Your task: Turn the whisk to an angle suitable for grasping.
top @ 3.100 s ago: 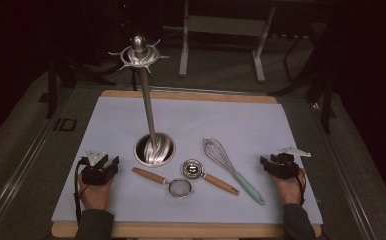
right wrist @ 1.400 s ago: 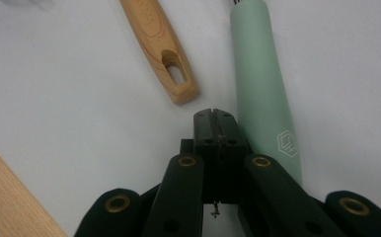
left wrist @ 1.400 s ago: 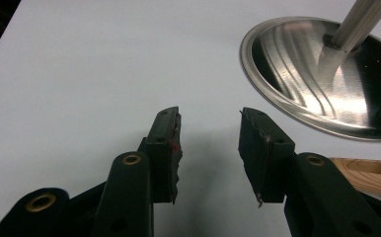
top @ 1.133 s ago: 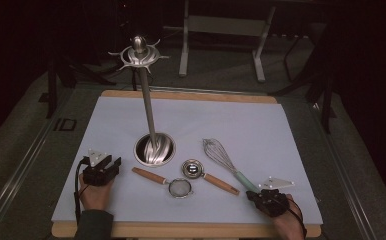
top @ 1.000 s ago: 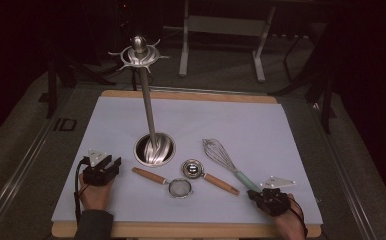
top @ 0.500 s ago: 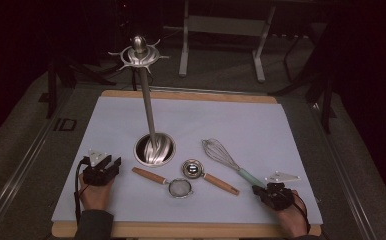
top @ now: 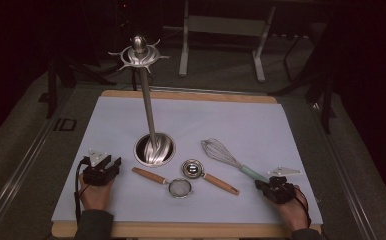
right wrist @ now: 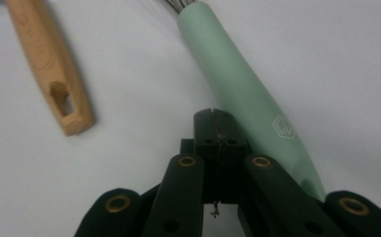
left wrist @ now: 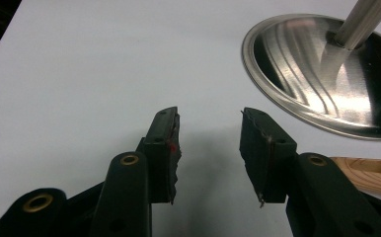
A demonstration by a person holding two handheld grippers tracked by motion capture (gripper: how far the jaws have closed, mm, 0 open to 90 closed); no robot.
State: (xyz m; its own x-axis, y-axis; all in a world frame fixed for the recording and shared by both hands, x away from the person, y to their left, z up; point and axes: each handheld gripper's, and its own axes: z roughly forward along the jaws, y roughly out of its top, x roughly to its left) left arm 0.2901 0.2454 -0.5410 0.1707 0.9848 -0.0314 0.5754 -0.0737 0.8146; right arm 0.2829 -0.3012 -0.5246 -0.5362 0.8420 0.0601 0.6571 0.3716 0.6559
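The right gripper (right wrist: 218, 121), fingers pressed together and empty, lay beside the whisk's mint handle (right wrist: 243, 94), seemingly lining up a grasp. The whisk (top: 231, 160) lay on the bench (top: 281, 130), wires toward ten o'clock. The left gripper (left wrist: 209, 148) rested with fingers apart, at eight o'clock from the utensil stand's base (left wrist: 322, 74).

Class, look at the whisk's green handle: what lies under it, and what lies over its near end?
Under the whisk handle lies the white table cover. The right gripper, its jaws shut together, overlaps the handle's near end, hiding the tip and whatever is beneath.
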